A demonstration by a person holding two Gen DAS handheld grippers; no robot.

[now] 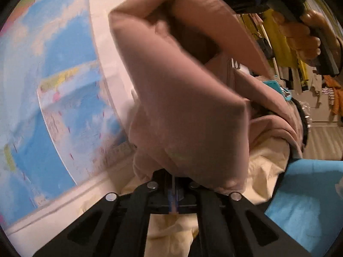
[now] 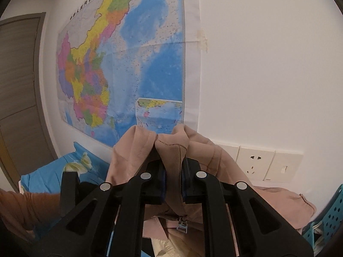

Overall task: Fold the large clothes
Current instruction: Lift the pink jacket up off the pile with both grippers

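Right gripper (image 2: 173, 184): the two black fingers stand a narrow gap apart and pinch a bunched fold of the pink garment (image 2: 171, 147), whose stitched edge rises just above the blue pads (image 2: 163, 182). The cloth drapes down on both sides of the fingers, and a metal zipper pull (image 2: 182, 227) hangs below and between them. Left of the fingers lie a brown sleeve (image 2: 25, 207) and, just beyond it, a blue pillow (image 2: 53, 175); to the right, at the frame edge, a teal perforated chair (image 2: 334, 214). Beyond the fingertips the white wall (image 2: 268, 64) carries a row of sockets (image 2: 255, 163) and a large map (image 2: 128, 60), with a grey door (image 2: 19, 85) at far left; the space straight above the cloth is open. Left gripper (image 1: 174, 184): the fingers are drawn fully together, with the same pink garment (image 1: 188, 107) bunched over their tips; whether cloth is caught between the pads cannot be told, since the folds cover them and the view is blurred. Under the fingers lies a cream cloth (image 1: 265, 167), with a blue sheet (image 1: 304, 209) to the right. Above and right of the fingers, a hand (image 1: 302, 34) grips the other gripper's handle, raised high, the garment stretched between the two tools. Hanging clothes (image 1: 330, 94) show farthest right.
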